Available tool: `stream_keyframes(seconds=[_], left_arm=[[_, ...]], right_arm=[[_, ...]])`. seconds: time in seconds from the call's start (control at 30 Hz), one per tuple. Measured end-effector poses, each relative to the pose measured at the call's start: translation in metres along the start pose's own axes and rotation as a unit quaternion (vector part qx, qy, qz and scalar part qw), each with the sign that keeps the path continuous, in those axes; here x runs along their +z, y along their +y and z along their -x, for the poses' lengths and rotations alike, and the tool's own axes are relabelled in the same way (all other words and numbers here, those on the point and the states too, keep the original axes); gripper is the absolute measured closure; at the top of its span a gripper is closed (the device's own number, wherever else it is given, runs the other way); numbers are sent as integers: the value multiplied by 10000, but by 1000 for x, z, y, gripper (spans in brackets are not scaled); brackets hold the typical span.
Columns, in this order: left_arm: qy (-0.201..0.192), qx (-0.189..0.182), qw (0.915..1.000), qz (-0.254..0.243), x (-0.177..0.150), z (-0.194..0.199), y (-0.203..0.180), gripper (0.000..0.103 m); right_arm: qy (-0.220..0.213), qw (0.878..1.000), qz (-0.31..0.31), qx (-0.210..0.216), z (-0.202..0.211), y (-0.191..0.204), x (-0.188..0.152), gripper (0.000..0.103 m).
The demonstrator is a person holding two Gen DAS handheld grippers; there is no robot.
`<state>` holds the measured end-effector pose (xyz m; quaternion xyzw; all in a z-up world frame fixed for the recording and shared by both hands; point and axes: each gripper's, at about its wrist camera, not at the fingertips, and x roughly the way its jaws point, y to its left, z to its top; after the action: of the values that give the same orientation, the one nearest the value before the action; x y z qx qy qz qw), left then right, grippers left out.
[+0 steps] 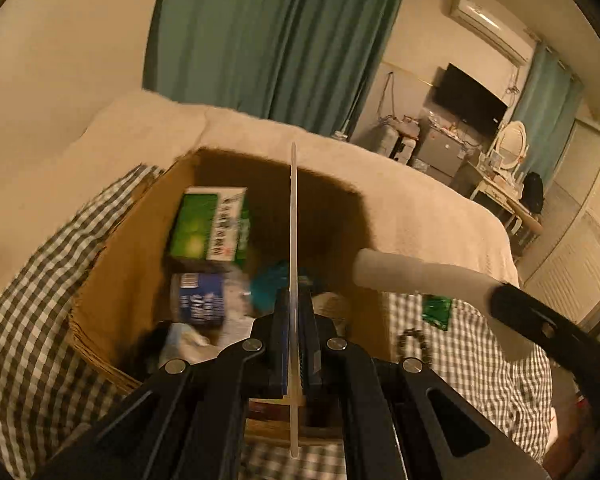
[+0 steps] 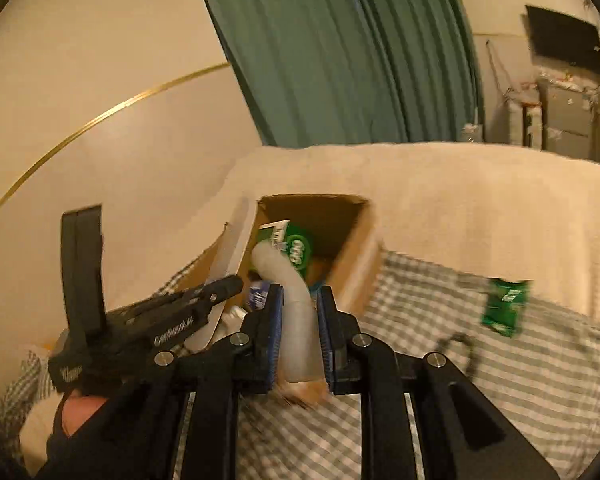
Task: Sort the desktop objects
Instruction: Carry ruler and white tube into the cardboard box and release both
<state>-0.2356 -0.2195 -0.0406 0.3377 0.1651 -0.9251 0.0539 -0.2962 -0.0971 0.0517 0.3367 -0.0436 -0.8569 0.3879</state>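
My left gripper (image 1: 294, 296) is shut on a thin flat white strip (image 1: 294, 208), seen edge-on and held above an open cardboard box (image 1: 132, 272). The right wrist view shows that strip (image 2: 230, 260) broadside at the box's left wall, with the left gripper (image 2: 230, 283) on it. My right gripper (image 2: 300, 294) is shut on a bent white tube (image 2: 296, 320), whose far end hangs over the box (image 2: 356, 264). In the left wrist view the tube (image 1: 412, 272) juts in from the right. The box holds a green carton (image 1: 208, 224), a blue-labelled pack (image 1: 200, 298) and other blurred items.
The box stands on a green-and-white checked cloth (image 2: 520, 376) in front of a cream-covered bed (image 2: 460, 200). A green packet (image 2: 504, 306) and a dark bead bracelet (image 1: 414, 344) lie on the cloth to the right of the box. Teal curtains (image 1: 276, 40) hang behind.
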Motion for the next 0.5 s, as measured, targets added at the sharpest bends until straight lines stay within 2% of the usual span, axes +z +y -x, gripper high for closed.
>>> stream_keyframes(seconds=[0.13,0.23,0.27,0.3,0.33,0.37,0.43,0.5], left_arm=[[195,112,9997,-111,-8,-25,16,100],[245,220,9992,-224,-12,-33,16,97],[254,254,9989,-288,-13,-32,13,92],[251,333,9985,-361,-14,-31,8,86],[240,388,9982,-377,-14,-30,6,65],[204,451,9981,-374,-14,-27,2,37],[-108,474,9980,-404,-16,-12,-12,22],[-218,375,9977,-517,-16,-3,-26,19]], right_arm=[[242,9993,-296,55,-59,4,9,85],[269,9995,-32,-147,-75,13,15,76],[223,9995,35,-234,-76,14,17,56],[157,9994,36,-290,-74,14,18,45],[40,9994,18,-351,-69,12,18,36],[-66,9992,23,-394,-59,9,18,36],[-249,9982,61,-538,-38,2,17,36],[-413,9960,95,-792,-2,-14,7,35]])
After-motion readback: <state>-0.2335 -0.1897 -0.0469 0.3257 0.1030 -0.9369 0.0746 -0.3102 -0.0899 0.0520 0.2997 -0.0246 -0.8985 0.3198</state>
